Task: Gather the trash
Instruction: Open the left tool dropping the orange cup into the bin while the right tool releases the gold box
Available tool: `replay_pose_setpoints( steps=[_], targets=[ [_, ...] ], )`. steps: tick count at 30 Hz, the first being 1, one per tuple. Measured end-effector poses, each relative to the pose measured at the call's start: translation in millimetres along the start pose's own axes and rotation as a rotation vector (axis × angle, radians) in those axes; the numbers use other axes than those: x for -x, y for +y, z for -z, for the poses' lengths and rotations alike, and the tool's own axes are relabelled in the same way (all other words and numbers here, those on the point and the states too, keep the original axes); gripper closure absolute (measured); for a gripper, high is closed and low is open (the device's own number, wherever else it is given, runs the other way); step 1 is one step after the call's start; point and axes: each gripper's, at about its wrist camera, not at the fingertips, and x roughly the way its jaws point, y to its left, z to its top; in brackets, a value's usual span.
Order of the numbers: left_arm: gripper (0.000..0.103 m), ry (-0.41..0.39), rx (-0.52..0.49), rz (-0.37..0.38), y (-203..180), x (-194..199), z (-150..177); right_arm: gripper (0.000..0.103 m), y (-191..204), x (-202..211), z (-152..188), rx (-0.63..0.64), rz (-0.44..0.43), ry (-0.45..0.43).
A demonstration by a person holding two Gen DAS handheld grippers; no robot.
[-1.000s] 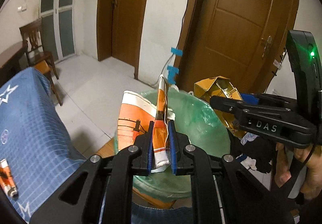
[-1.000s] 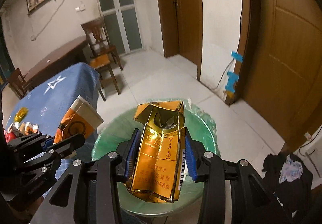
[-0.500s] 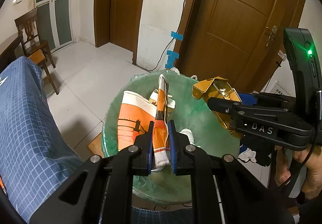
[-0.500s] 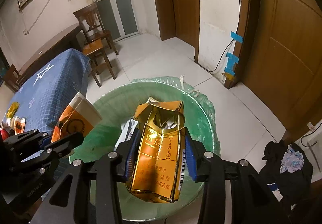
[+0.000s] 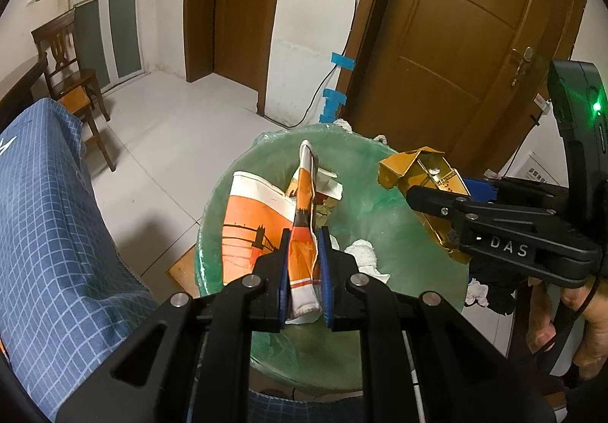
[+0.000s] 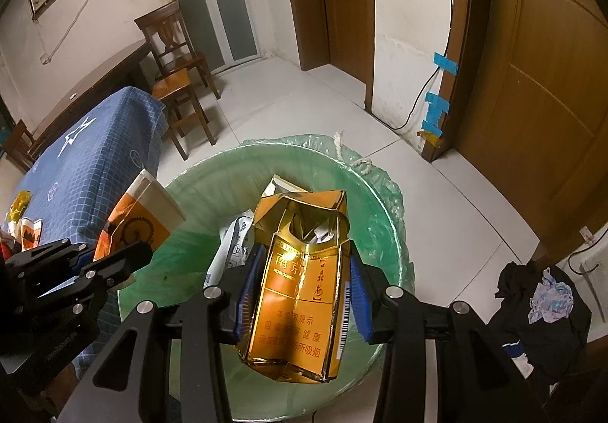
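My left gripper (image 5: 303, 271) is shut on a flattened orange and white paper cup (image 5: 266, 225), held above a bin lined with a green bag (image 5: 402, 233). My right gripper (image 6: 302, 293) is shut on a crumpled gold cigarette carton (image 6: 300, 290), also over the green-lined bin (image 6: 380, 202). In the left wrist view the right gripper (image 5: 437, 206) and its gold carton (image 5: 421, 168) hang over the bin's right rim. In the right wrist view the left gripper (image 6: 106, 263) with the cup (image 6: 144, 217) is at the bin's left rim. Paper scraps and tissue (image 5: 363, 252) lie inside the bin.
A table under a blue checked cloth (image 5: 49, 233) stands left of the bin, with small wrappers (image 6: 22, 225) on it. A wooden chair (image 6: 178, 73) is behind it. Brown doors (image 5: 467, 43) and a cable with blue tape (image 5: 334, 96) are beyond. Dark clothes (image 6: 539, 312) lie on the floor.
Both grippers have come down and in over the bin with their loads; the bin now looks larger and more central in both views. Grips are unchanged.
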Motion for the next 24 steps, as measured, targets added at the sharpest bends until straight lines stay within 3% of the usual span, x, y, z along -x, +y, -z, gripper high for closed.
replay_pose_setpoints(
  steps=[18, 19, 21, 24],
  targets=[
    [0.089, 0.006, 0.020, -0.013, 2.9, -2.9, -3.1, 0.056, 0.1, 0.6, 4.1, -0.005, -0.004, -0.009],
    [0.087, 0.009, 0.022, -0.014, 3.6, -3.2, -3.3, 0.054, -0.4, 1.3, 4.1, -0.009, -0.007, -0.012],
    [0.066, 0.008, 0.026, -0.014, 5.1, -3.0, -2.6, 0.048, -1.1, 3.6, 4.9, -0.014, -0.008, -0.020],
    [0.052, 0.002, 0.024, -0.020, 4.8, -2.4, -1.5, 0.043, -3.5, 7.3, 6.5, -0.027, -0.010, -0.031]
  ],
)
